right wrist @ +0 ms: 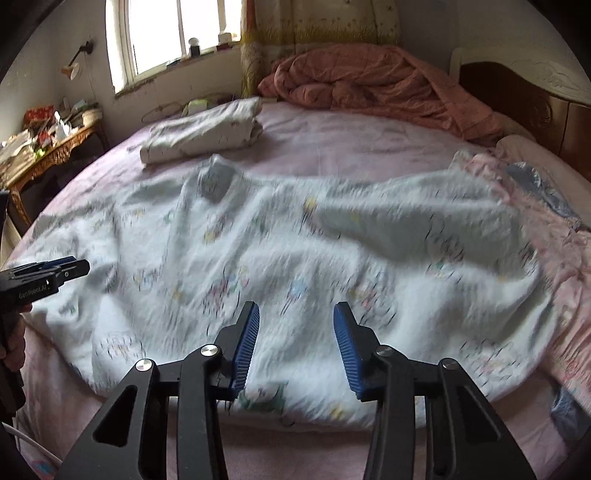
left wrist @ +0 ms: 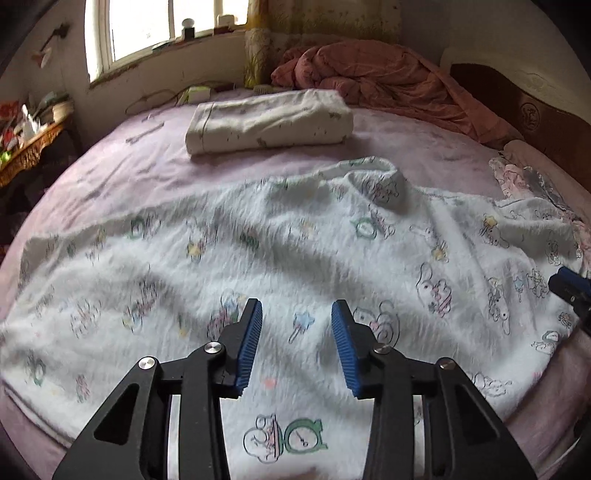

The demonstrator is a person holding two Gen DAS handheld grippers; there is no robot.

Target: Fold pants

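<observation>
Daylight from an arched window (left wrist: 147, 29) at the far left falls on a wide bed covered by a pale pink sheet (left wrist: 147, 155), with a rumpled salmon-pink quilt (left wrist: 369, 74) heaped at the far side beside a dark wooden headboard (left wrist: 535, 110). White fleecy pants printed with small cartoon animals (left wrist: 258, 240) lie spread and wrinkled across the near half of the bed, reaching almost from the left edge to the right, with one raised fold (left wrist: 380, 181) toward the far side. Beyond them, well apart, rests a folded cream-coloured cloth bundle (left wrist: 269, 122). At the far right edge of the pants lies a pink and grey patterned garment (right wrist: 535, 192), touching them as far as the blurred view lets one judge. A cluttered carved wooden surface (right wrist: 48, 147) stands at the left of the bed. The left gripper (left wrist: 297, 328) hangs over the near middle of the pants, its blue ribbed fingers (left wrist: 251, 343) parted with only the cloth seen below the gap and nothing pinched between them. The right gripper (right wrist: 296, 328) hangs likewise over the near edge of the pants, its fingers (right wrist: 347, 350) also apart and holding nothing. In the right wrist view the left gripper shows at the left edge, held by a hand (right wrist: 13, 343).
</observation>
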